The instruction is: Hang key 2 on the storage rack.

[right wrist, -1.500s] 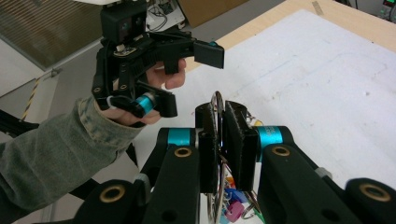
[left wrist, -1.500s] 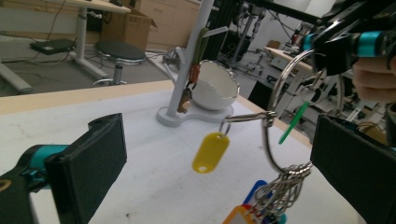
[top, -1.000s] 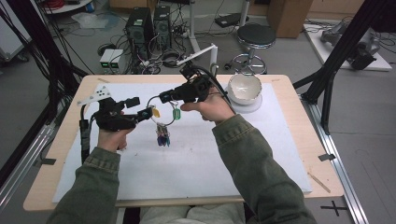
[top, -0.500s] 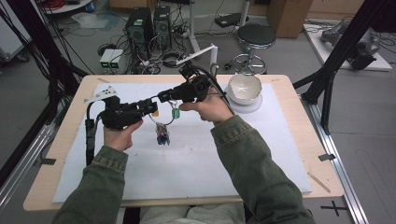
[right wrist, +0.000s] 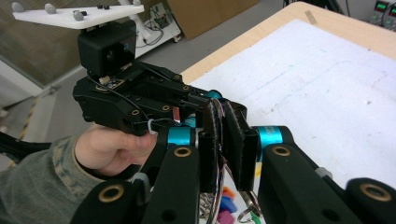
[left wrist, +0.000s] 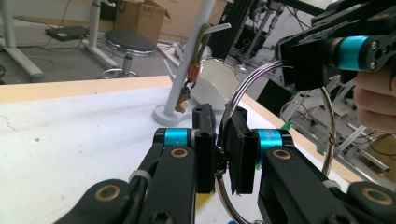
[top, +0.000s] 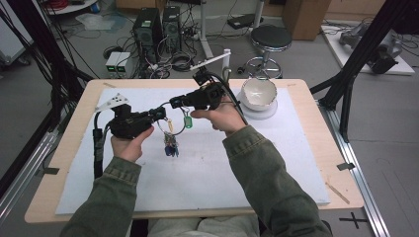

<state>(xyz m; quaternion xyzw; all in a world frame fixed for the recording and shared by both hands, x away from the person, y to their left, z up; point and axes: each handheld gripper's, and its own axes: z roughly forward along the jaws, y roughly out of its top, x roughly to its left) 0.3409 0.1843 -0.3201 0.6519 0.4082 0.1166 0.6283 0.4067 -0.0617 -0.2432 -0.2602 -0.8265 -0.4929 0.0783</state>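
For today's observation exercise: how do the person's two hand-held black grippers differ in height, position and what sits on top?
The left gripper sits lower and nearer the person than the right gripper, which is raised and farther back. The left carries a grey three-cornered plate; the right trails a looping black cable. Shared: both are shut on the thin metal wire ring, held above the table.

Above the mat [top: 207,168] hangs a key ring [top: 179,124] — left gripper [top: 159,113] on its left, right gripper [top: 177,102] behind it. A bowl [top: 258,94] sits to the right — near the table's [top: 316,103] far edge.
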